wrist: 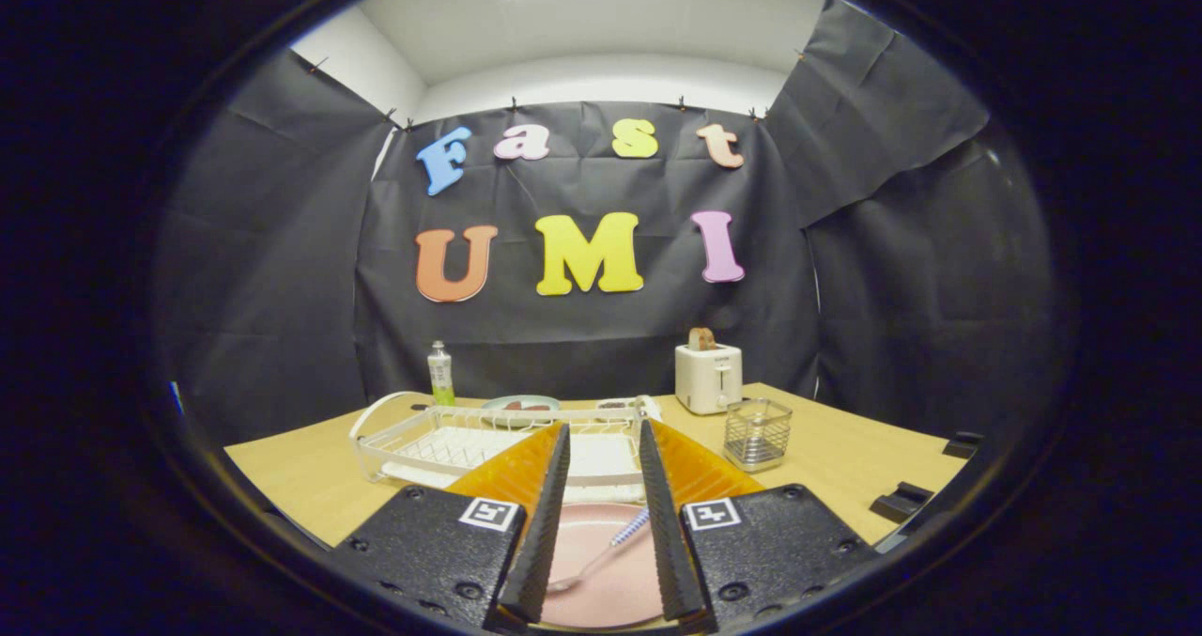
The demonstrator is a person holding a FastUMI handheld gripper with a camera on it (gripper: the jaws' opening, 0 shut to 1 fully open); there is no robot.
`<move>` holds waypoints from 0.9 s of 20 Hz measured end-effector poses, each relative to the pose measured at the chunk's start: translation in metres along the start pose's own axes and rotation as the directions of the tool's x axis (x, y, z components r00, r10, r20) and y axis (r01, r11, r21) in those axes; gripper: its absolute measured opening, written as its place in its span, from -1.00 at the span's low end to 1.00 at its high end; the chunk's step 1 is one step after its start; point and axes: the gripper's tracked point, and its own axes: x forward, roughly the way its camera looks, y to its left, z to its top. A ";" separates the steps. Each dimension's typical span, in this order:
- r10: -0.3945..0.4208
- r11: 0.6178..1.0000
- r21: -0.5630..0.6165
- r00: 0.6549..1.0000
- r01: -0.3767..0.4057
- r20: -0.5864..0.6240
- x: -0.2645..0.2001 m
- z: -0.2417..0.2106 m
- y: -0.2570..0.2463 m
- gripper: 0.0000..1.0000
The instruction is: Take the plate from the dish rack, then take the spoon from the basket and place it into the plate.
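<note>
Spoon point(601, 553) lies on plate point(601, 575), apparently below the open tool point(604, 434).

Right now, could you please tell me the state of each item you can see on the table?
Round pink plate: flat on the table, between the fingers.
Spoon with blue-and-white handle: lying in the plate.
White wire dish rack: upright, plate gone.
Square wire basket: upright, empty.
White toaster: a slice sticking up.
Tool: open, holding nothing.
</note>
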 end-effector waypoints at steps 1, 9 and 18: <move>-0.015 1.000 -0.007 1.000 0.015 -0.006 -0.002 0.003 -0.008 0.09; -0.008 1.000 0.010 0.997 0.009 -0.075 -0.020 0.032 -0.042 0.81; -0.017 1.000 0.017 1.000 0.017 -0.014 -0.060 0.088 -0.085 0.97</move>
